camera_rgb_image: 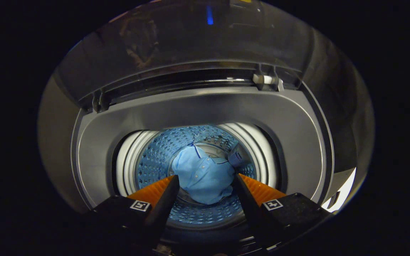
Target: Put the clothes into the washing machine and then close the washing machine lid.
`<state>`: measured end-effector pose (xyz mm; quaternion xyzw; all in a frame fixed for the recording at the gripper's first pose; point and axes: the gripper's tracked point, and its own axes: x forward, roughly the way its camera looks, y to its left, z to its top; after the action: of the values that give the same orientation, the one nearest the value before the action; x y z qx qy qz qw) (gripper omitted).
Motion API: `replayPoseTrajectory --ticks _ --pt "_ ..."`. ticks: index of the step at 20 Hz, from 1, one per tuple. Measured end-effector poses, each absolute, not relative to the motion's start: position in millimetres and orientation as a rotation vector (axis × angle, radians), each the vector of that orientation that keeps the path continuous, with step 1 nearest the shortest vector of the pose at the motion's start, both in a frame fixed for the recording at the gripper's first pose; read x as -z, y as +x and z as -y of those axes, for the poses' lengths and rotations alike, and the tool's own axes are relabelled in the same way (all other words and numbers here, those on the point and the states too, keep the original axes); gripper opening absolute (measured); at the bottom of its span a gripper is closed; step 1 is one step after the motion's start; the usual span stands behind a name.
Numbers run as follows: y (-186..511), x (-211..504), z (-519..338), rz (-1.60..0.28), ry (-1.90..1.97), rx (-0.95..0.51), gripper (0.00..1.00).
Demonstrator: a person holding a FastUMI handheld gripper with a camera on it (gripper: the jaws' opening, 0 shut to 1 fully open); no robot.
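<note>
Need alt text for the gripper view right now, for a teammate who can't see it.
A blue shirt lies at the bottom of the washer drum, seen from above between the fingers of the open gripper. The lid stands raised beyond the opening.

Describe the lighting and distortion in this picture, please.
Gripper view: the drum glows bluish and bright, lighting the blue shirt well; the raised lid is dark with faint reflections; fisheye bends the machine's rim into a curve; the hand-held gripper is open, fingers framing the shirt below.
</note>
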<state>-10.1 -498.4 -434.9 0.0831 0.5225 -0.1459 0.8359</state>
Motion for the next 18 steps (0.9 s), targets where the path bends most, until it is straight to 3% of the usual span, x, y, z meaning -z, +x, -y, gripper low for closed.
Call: replayPoseTrajectory --ticks 18 --pt "40.5 120.6 449.4 -0.29 0.127 0.192 1.0"
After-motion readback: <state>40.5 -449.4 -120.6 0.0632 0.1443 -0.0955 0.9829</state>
